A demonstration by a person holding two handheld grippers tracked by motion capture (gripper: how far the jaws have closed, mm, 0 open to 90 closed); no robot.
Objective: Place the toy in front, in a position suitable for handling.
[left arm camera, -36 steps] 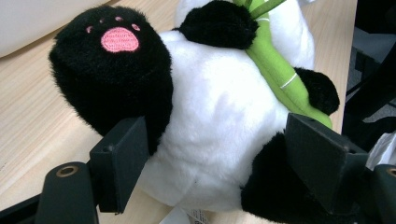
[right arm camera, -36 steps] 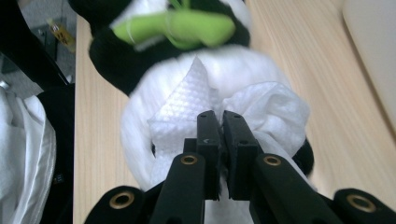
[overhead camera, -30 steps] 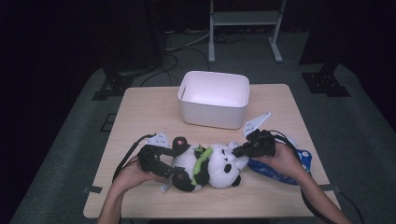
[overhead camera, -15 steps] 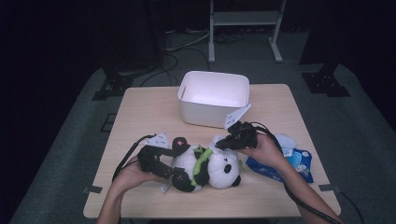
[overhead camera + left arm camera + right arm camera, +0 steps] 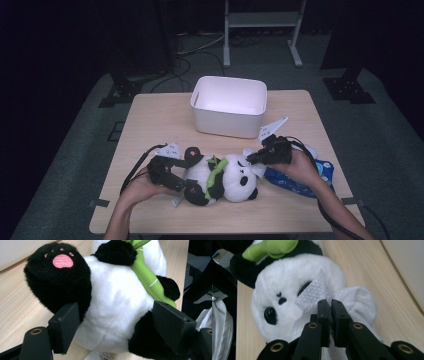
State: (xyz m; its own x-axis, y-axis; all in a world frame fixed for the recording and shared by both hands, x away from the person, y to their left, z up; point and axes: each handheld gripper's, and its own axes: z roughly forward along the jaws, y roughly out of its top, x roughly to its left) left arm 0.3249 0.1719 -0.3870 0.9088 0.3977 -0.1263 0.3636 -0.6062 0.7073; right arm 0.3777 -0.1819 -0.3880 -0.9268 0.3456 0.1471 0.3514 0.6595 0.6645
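Dark floor and black stands surrounded a pale wooden tabletop (image 5: 150, 120). Near its front edge lay a plush panda (image 5: 220, 177) on its back, head toward the person's right. A white wipe (image 5: 310, 293) rested against the panda's face, over one eye patch. The right gripper (image 5: 255, 159) had its fingers (image 5: 323, 312) closed tight on that wipe, pressing it to the head; this was judged to be a cleaning stroke. The left gripper (image 5: 182, 181) held the panda's lower body, its fingers (image 5: 66, 323) spread wide and bearing on either side of the rump, evidently to keep the toy from sliding under the wiping.

Behind the panda, well apart, stood a white bin (image 5: 229, 106). A blue wipe packet (image 5: 300, 177) lay just beside the right hand (image 5: 297, 167), within easy reach for a fresh sheet.

The high view gave the overall layout and both forearms. The right gripper view added the embossed texture of the wipe and its exact place on the face. The left gripper view added the pink paw pad (image 5: 63, 261) and the green bamboo stalk (image 5: 147, 277) across the belly.
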